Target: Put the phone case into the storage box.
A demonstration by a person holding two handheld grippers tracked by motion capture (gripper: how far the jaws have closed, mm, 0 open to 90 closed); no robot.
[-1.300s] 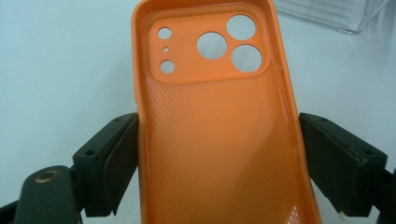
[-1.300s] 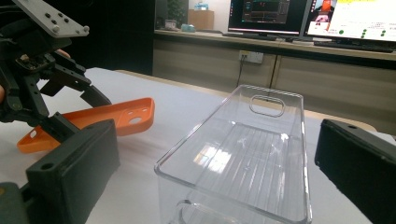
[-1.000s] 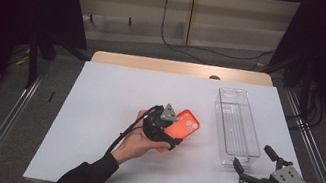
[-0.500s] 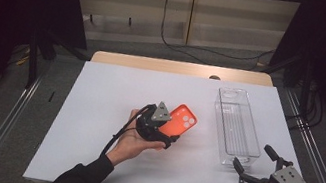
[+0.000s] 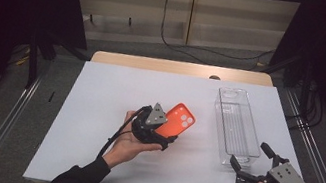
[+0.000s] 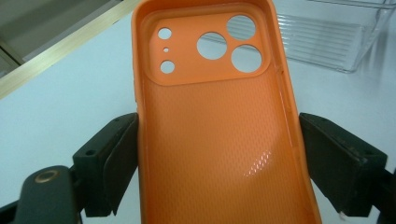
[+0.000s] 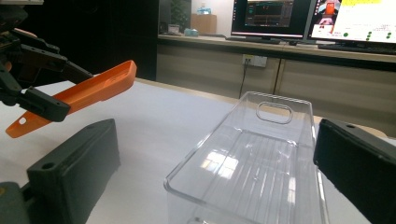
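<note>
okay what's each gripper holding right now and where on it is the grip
The left gripper holds the orange phone case, clamped across its two long side edges, lifted off the table. The right gripper is open and holds nothing.

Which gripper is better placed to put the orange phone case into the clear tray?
Left. The left gripper already holds the phone case off the table; the right gripper sits open and empty beside the tray.

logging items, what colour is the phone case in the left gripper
Orange; the phone case has a fine dimpled inner texture, clearest in the left gripper view.
</note>
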